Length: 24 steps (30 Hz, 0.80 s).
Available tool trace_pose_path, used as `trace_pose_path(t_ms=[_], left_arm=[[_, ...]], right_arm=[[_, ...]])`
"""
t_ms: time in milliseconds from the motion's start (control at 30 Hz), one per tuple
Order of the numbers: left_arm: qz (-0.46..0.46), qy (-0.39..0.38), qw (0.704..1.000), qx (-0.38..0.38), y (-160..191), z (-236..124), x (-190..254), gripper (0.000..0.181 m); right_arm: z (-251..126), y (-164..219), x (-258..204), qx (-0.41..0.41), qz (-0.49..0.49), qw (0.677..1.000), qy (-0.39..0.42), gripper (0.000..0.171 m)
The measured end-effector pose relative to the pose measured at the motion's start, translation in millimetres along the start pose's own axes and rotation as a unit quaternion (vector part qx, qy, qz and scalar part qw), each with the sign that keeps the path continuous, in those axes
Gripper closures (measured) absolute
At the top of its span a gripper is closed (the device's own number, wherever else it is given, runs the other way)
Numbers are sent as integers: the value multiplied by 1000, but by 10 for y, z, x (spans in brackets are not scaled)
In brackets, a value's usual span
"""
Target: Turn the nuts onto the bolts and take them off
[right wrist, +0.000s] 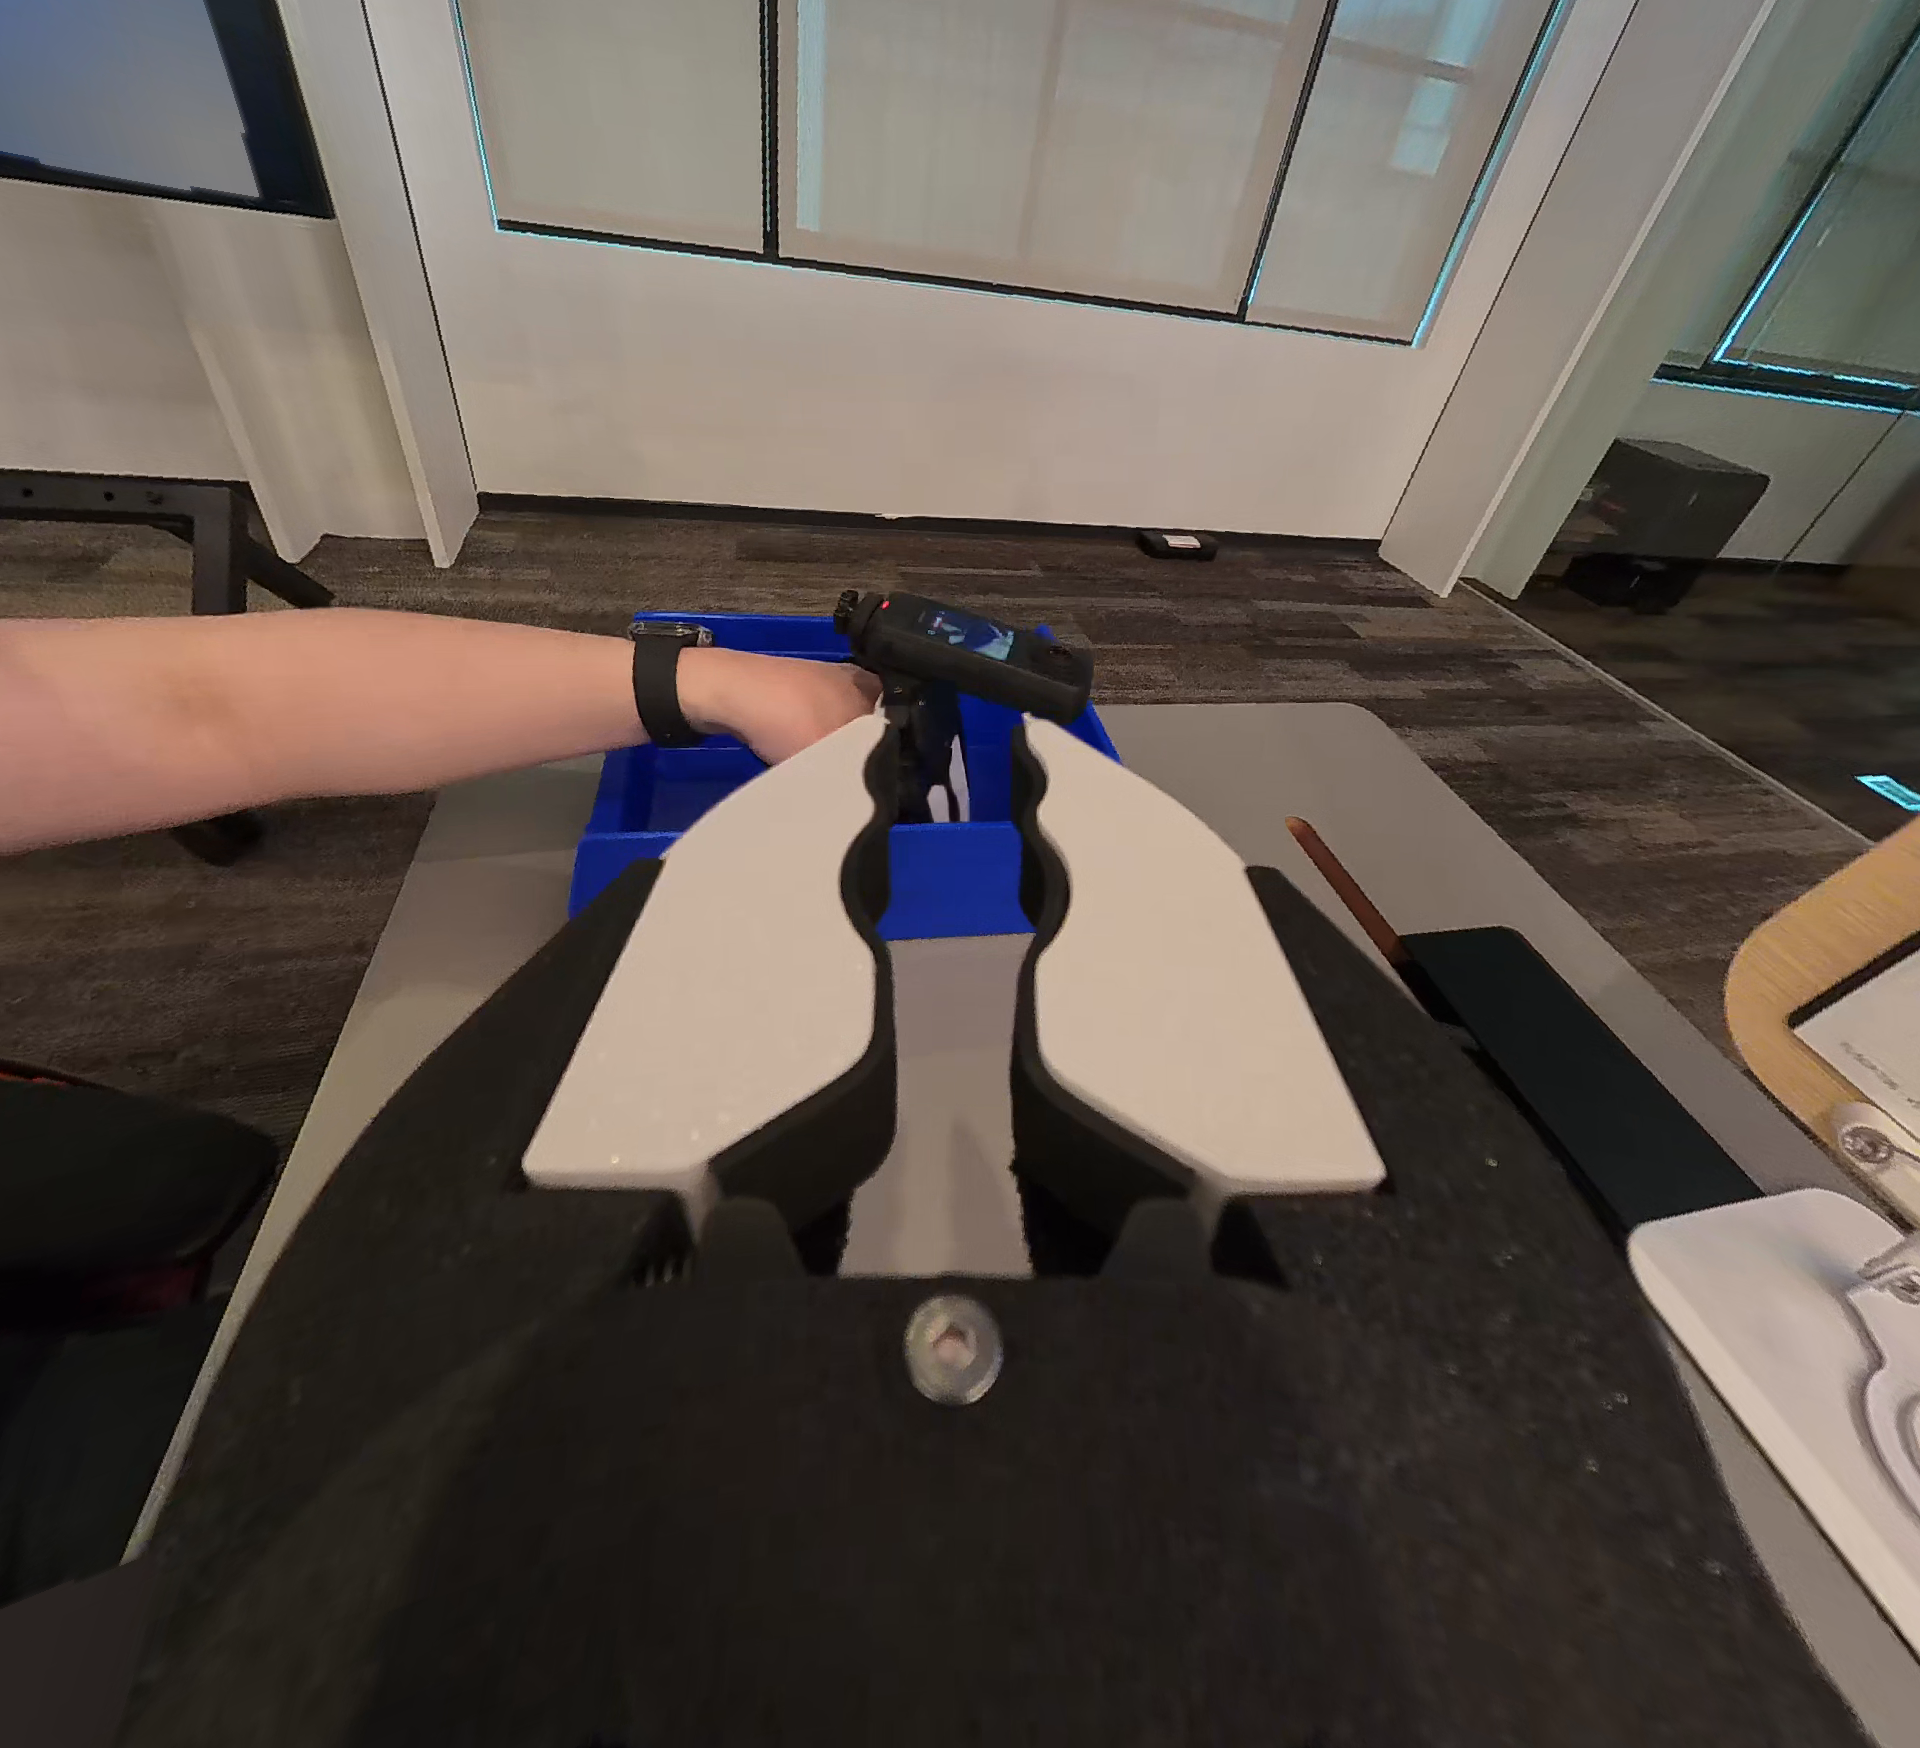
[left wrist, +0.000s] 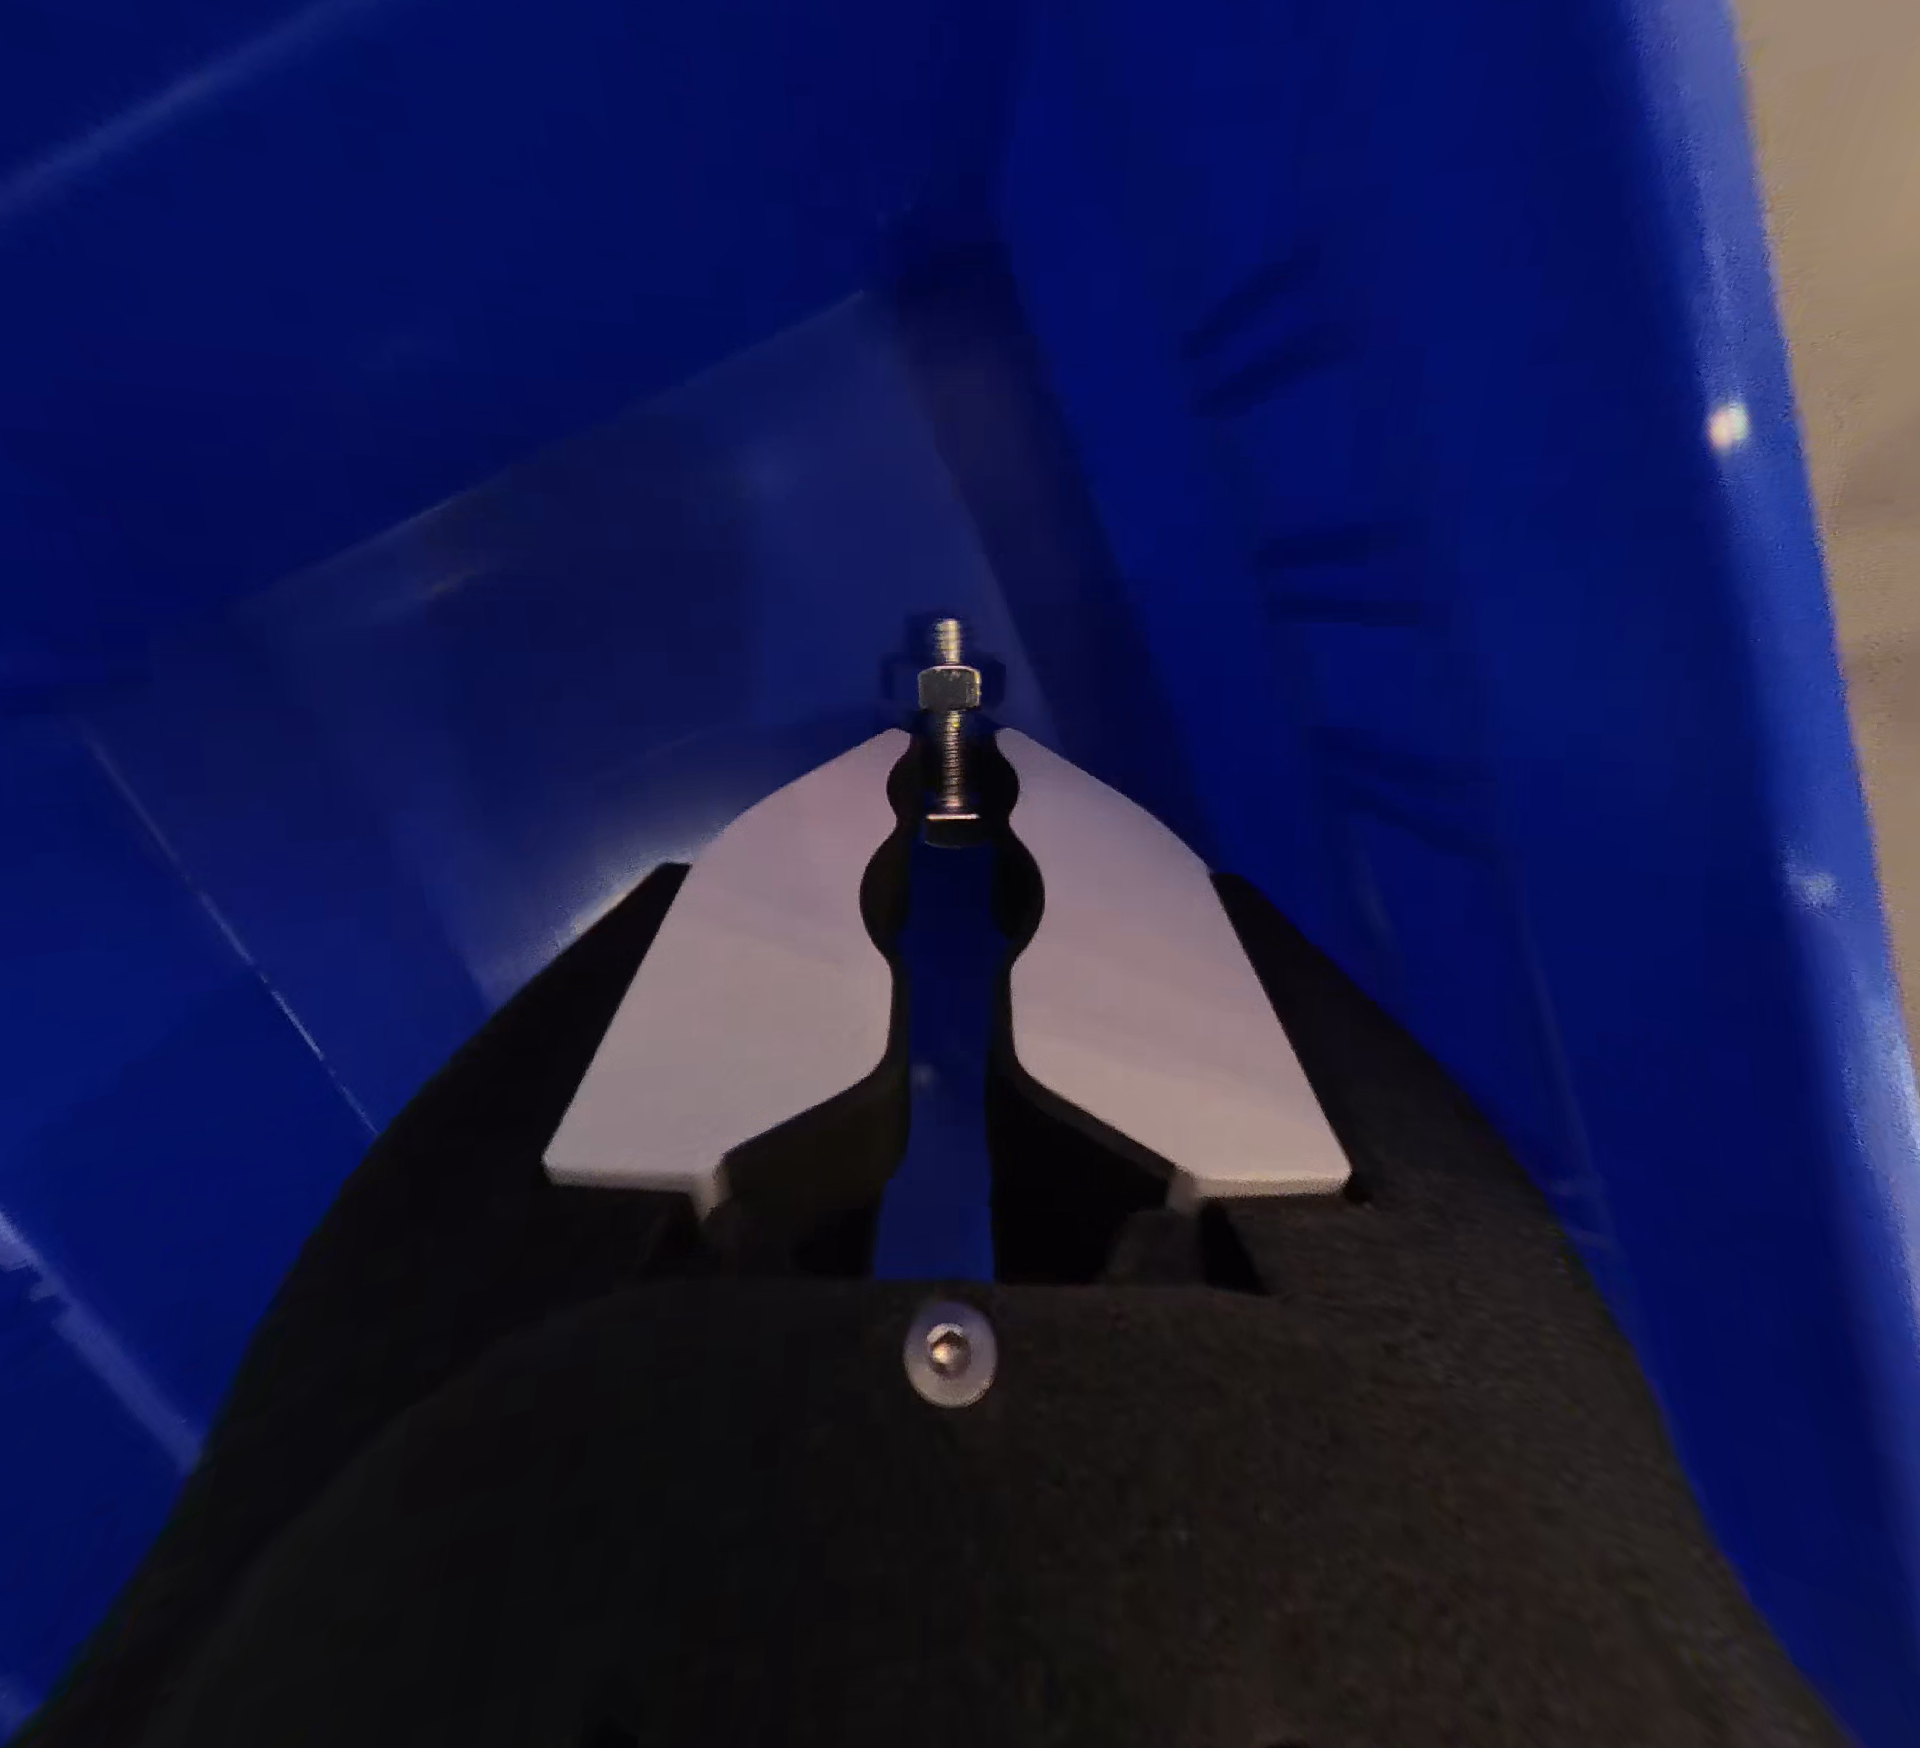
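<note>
Left gripper (left wrist: 948, 742) fingers pinched bolt (left wrist: 945, 768) at frame centre inside blue bin (left wrist: 1455, 348); nut (left wrist: 949, 686) threaded on, removal pending. Right gripper (right wrist: 948, 742) fingers narrowly parted, empty.

- Left gripper (left wrist: 950, 742): two pale grey, flat fingers (left wrist: 748, 950) with wavy black inner edges, set in a rough black body; one silver hex-socket screw (left wrist: 945, 1353) sat at the base.
- Right gripper (right wrist: 951, 737): same build, with a matching screw (right wrist: 952, 1348).
- Person's arm (right wrist: 312, 711) was bare, sleeveless, with a black wristwatch (right wrist: 665, 682).
- A black camera (right wrist: 971, 654) topped the far gripper.
</note>
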<state>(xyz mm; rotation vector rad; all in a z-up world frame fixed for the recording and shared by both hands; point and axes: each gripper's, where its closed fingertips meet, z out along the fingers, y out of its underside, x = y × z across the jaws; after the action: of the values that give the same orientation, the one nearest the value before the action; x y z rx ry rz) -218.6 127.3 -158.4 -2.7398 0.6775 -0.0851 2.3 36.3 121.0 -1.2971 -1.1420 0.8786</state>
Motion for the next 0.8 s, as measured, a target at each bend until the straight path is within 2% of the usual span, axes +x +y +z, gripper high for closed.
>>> trace_pose_path(t_ms=[100, 233, 333, 400, 500, 600, 700, 800], left_arm=[[3, -4, 1000, 12, 23, -18, -34, 171], [-33, 18, 994, 105, 8, -240, -118, 171], [-56, 46, 974, 212, -38, -706, -97, 172], [-31, 42, 954, 297, -109, -1170, -10, 172], [28, 75, 910, 407, -285, -1921, 478, 172], [108, 150, 853, 489, -531, -2523, 1285, 172], [178, 231, 796, 530, -736, -2876, 2116, 172], [228, 275, 753, 553, -918, -3017, 2741, 172]], right_arm=[[-106, -20, 7, 1, -7, 1000, 1, 152], [-234, -7, 37, -7, -18, 1000, 2, 152], [-285, 5, 38, 1, -25, 1000, -8, 154], [-290, 27, 12, 9, -30, 999, -23, 155], [-274, 45, -130, 31, -29, 996, -73, 155], [-284, 5, -324, 63, -30, 990, -120, 154], [-421, -114, -420, 102, -31, 986, -126, 153], [-746, -337, -449, 154, -42, 982, -105, 153]])
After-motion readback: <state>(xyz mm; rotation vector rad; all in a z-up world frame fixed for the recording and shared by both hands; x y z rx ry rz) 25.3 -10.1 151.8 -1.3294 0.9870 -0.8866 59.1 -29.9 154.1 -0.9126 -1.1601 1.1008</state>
